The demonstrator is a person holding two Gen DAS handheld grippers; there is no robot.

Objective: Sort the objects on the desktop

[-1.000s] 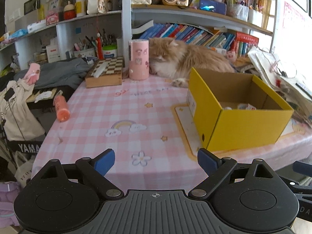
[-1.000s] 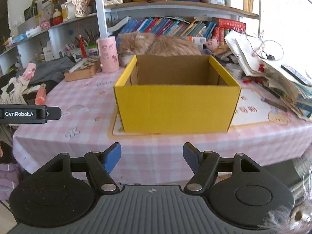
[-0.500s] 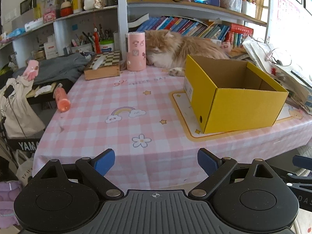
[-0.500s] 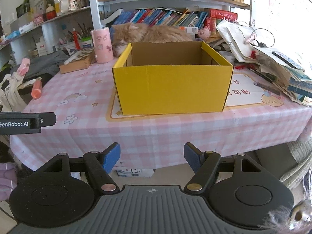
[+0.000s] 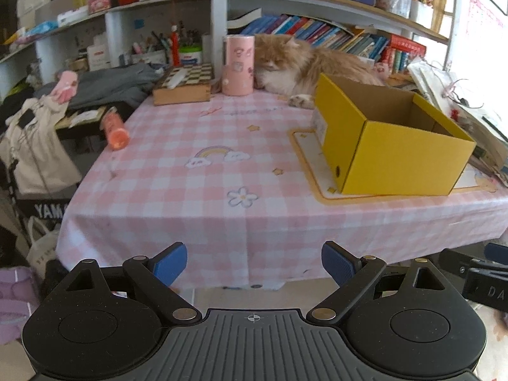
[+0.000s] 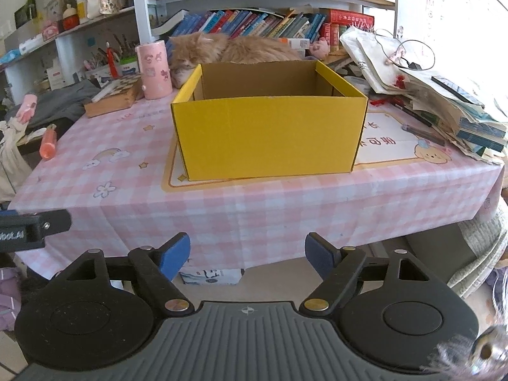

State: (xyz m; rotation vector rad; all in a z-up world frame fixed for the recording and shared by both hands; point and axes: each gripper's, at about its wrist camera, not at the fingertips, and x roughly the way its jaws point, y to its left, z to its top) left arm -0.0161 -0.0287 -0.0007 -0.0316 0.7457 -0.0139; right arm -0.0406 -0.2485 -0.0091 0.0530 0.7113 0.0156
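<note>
Far ahead and to the left of the left gripper (image 5: 254, 262), an orange tube (image 5: 115, 128) lay on its side at the left edge of the pink checked table (image 5: 203, 171), well apart from everything else on the cloth. The left gripper hung off the near edge of the table with its jaws wide and nothing between them. Ahead and to its right stood the yellow box (image 5: 393, 146), open at the top, on a printed mat (image 5: 306, 150); a pink cylinder (image 5: 238, 65) and a sleeping cat (image 5: 295, 65) lay beyond it. The right gripper (image 6: 247, 252) faced the box squarely, jaws likewise wide and empty. If the tube was the next thing to sort, the left gripper would best approach low, across the tube's short axis, since it looked likely to roll off the edge if nudged.
</note>
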